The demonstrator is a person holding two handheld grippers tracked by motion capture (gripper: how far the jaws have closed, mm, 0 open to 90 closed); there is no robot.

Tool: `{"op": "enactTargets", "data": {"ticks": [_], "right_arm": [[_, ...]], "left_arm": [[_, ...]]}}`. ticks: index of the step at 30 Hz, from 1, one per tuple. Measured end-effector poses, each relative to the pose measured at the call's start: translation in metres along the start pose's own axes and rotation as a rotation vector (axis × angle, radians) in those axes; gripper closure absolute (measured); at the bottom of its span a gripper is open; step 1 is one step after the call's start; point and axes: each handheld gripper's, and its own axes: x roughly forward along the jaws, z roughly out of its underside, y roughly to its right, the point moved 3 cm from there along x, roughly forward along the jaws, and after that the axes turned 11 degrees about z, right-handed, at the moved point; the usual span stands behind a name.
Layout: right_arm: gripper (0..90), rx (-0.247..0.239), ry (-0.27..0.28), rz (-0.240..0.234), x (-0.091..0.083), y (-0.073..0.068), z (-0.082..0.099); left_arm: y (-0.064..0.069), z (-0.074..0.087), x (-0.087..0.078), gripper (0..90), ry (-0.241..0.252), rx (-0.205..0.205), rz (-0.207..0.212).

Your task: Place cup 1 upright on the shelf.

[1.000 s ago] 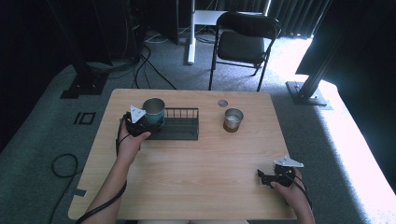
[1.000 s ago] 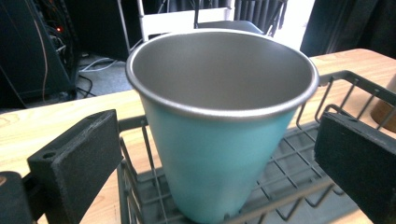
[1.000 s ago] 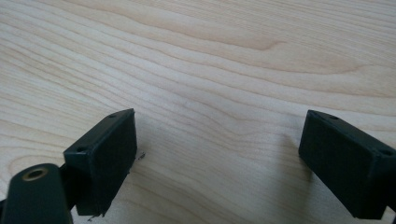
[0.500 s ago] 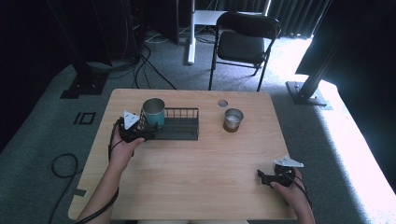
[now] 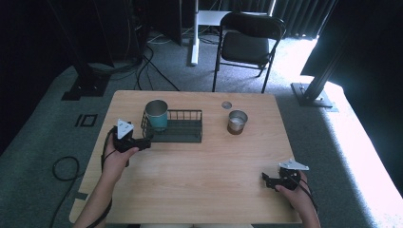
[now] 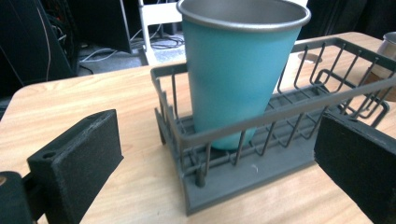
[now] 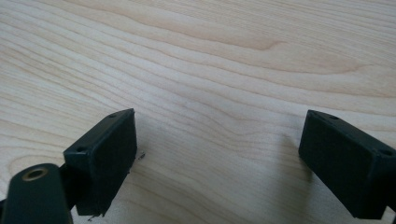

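A teal metal cup [image 5: 157, 114] [image 6: 236, 79] stands upright in the left end of a dark wire rack [image 5: 183, 134] [image 6: 243, 182]. My left gripper [image 5: 146, 141] [image 6: 219, 163] is open just off the rack's near left corner, with its jaws facing the cup and touching nothing. My right gripper [image 5: 266, 179] [image 7: 219, 158] rests low over bare wood near the table's front right, open with nothing between its jaws. A steel cup [image 5: 236, 121] [image 6: 388, 44] stands to the right of the rack.
A small round ring or lid [image 5: 226, 104] lies behind the steel cup. The wooden table [image 5: 199, 180] has open room across its middle and front. A black folding chair [image 5: 247, 45] stands beyond the far edge.
My left gripper has drawn back from the teal cup toward the near left, leaving the cup standing in the rack. The right gripper has stayed put.
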Motion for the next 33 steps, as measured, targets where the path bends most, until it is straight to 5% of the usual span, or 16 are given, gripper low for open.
{"op": "enactTargets", "data": {"ticks": [17,22,33], "right_arm": [[11.0,0.0,0.0,0.0,0.0,0.0,0.0],[11.0,0.0,0.0,0.0,0.0,0.0,0.0],[11.0,0.0,0.001,0.0,0.0,0.0,0.0]], "left_arm": [[-0.009,0.033,-0.024,1.8,-0.054,-0.027,0.004],[-0.011,0.055,-0.03,1.8,-0.117,-0.038,0.013],[-0.017,0.077,-0.042,1.8,-0.152,-0.075,0.0]]}}
